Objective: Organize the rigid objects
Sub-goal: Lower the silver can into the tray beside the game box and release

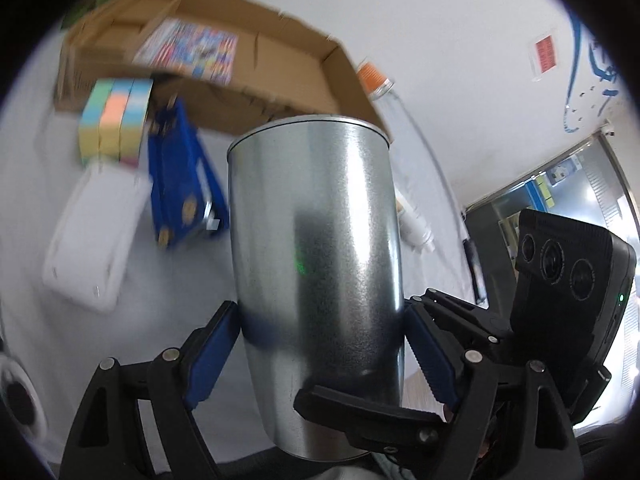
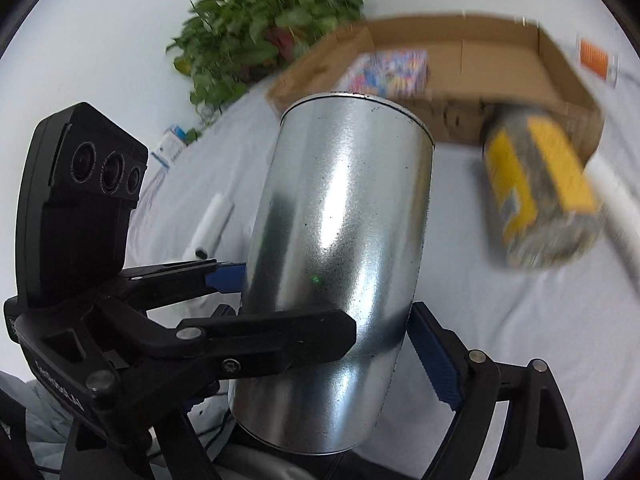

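Both my grippers flank one steel cup above the white sheet.

Left wrist view: my left gripper [image 1: 320, 344] pinches the steel cup [image 1: 316, 260], blue pads against its sides; one finger of my right gripper [image 1: 368, 416] crosses the cup at five o'clock. A cardboard box [image 1: 256, 92] lies at twelve o'clock, a colourful booklet [image 1: 188, 50] inside it; sticky-note blocks [image 1: 116, 120] and a blue box [image 1: 180, 176] sit at ten. Right wrist view: the cup [image 2: 336, 264] sits between my right gripper's [image 2: 320, 344] spread fingers; I cannot tell whether the pads press it. A yellow packet [image 2: 540, 192] lies at two o'clock, a plant [image 2: 256, 32] at eleven.
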Demonstrator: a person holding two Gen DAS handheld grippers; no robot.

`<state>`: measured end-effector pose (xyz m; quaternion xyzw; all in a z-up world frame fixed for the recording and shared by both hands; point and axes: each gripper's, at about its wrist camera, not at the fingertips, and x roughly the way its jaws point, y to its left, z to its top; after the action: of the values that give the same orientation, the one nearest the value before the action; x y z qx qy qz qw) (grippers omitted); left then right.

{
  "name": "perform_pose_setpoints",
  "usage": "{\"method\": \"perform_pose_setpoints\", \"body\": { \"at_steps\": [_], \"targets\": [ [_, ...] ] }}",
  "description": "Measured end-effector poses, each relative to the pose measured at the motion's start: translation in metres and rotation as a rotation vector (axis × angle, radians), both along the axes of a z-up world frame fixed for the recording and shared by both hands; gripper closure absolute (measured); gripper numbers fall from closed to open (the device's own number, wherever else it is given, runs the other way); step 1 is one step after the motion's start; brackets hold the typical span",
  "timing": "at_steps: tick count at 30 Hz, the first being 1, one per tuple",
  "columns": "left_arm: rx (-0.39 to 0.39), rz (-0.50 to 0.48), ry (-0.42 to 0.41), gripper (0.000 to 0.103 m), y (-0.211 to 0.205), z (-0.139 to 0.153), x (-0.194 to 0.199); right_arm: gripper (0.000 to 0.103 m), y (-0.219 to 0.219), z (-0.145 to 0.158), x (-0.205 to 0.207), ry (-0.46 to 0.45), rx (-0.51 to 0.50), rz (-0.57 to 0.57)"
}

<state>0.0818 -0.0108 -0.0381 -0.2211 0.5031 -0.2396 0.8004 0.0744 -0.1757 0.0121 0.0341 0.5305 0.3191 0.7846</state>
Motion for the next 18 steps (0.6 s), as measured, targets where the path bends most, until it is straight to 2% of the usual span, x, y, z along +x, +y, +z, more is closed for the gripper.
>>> {"method": "perform_pose_setpoints", "body": {
  "at_steps": [3, 7, 9, 13, 16, 18],
  "targets": [
    [0.078, -0.034, -0.136, 0.02, -0.003, 0.046, 0.021, 0.019, 0.008, 0.04, 0.023, -0.133, -0.019, 0.013],
    [0.079, -0.033, -0.236, 0.02, -0.003, 0.091, 0.066, 0.019, 0.011, 0.086, 0.07, -0.251, -0.004, 0.002],
    [0.094, -0.032, -0.264, 0.02, -0.006, 0.104, 0.096, 0.019, 0.006, 0.098, 0.106, -0.261, 0.003, -0.003],
    [0.085, -0.046, -0.215, 0.02, -0.01, 0.104, 0.159, 0.019, -0.004, 0.096, 0.173, -0.205, -0.001, -0.03],
    [0.056, -0.036, -0.147, 0.02, -0.006, 0.085, 0.202, 0.019, -0.007, 0.08, 0.22, -0.141, 0.01, -0.051],
    [0.036, -0.029, -0.085, 0.02, -0.005, 0.059, 0.223, 0.019, -0.008, 0.061, 0.244, -0.091, 0.006, -0.062]
  ]
}}
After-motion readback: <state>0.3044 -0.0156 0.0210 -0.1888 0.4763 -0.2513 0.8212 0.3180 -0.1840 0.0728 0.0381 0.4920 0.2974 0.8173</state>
